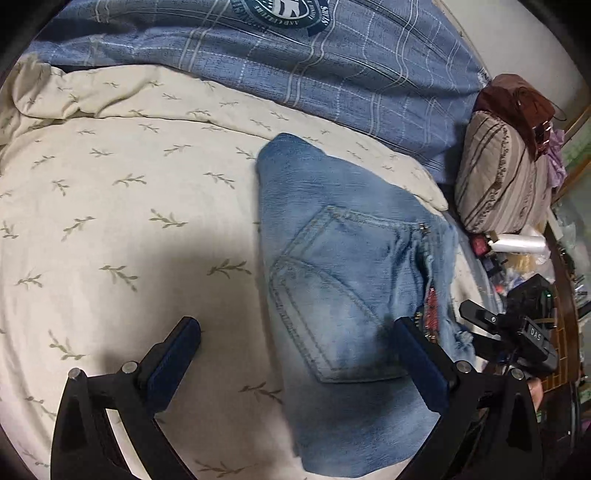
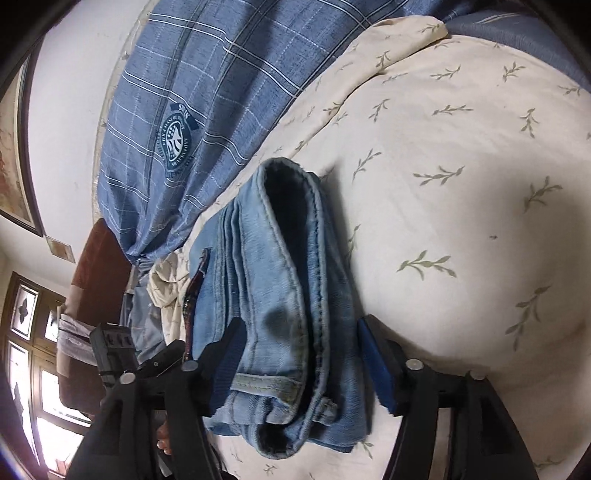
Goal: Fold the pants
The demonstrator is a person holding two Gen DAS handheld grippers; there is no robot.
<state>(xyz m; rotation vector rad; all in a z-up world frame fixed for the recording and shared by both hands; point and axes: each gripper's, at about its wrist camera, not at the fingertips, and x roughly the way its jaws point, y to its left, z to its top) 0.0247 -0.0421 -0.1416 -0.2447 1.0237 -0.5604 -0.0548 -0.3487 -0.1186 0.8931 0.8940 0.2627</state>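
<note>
The left gripper sits nearest the lens in its own view, its two blue-padded fingers spread wide over the bed, nothing pinched: the left pad hangs above bare sheet and the right pad lies over the near right part of the folded jeans without clearly pressing them. In the right wrist view the right gripper straddles the waistband end of the jeans, its jaws parted with the denim bundle between them; the left pad sits against the fabric edge, while the right pad stands just clear of it, so the cloth looks released rather than clamped. Beneath everything spreads the cream sheet printed with green sprigs, the largest thing in view. Beyond it, on the far side, lies a blue plaid duvet with a round dark badge. The light-blue jeans lie folded into a compact stack on the sheet, right of centre in the left view, back pocket up, with a frayed, red-beaded edge to the right. Far right stands a striped cushion with a brown bag on top, and near it a white bottle. The right gripper shows black at the right edge.
</note>
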